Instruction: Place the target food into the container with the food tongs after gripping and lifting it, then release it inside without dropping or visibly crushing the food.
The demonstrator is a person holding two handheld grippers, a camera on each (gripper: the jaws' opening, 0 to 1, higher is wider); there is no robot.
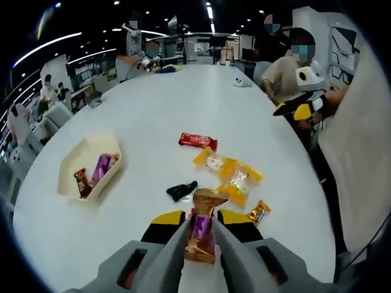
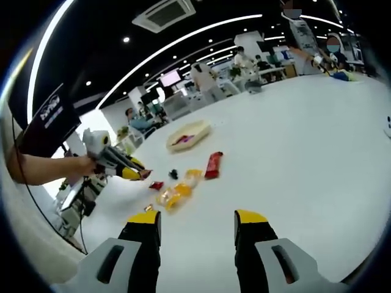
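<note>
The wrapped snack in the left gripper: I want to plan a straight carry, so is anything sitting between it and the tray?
Nothing visible blocks it. The wrapped snack is held above bare table; the tray lies off to one side, and the small black item sits just off that line.

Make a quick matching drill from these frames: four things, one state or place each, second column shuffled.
1. left gripper
2. right gripper
3. red packet
4. cream tray

A. open, holding nothing
B. lying flat on the white table
C. shut on a gold-ended candy
D. holds a purple wrapper and a dark red one

Pairs: 1-C, 2-A, 3-B, 4-D
</note>
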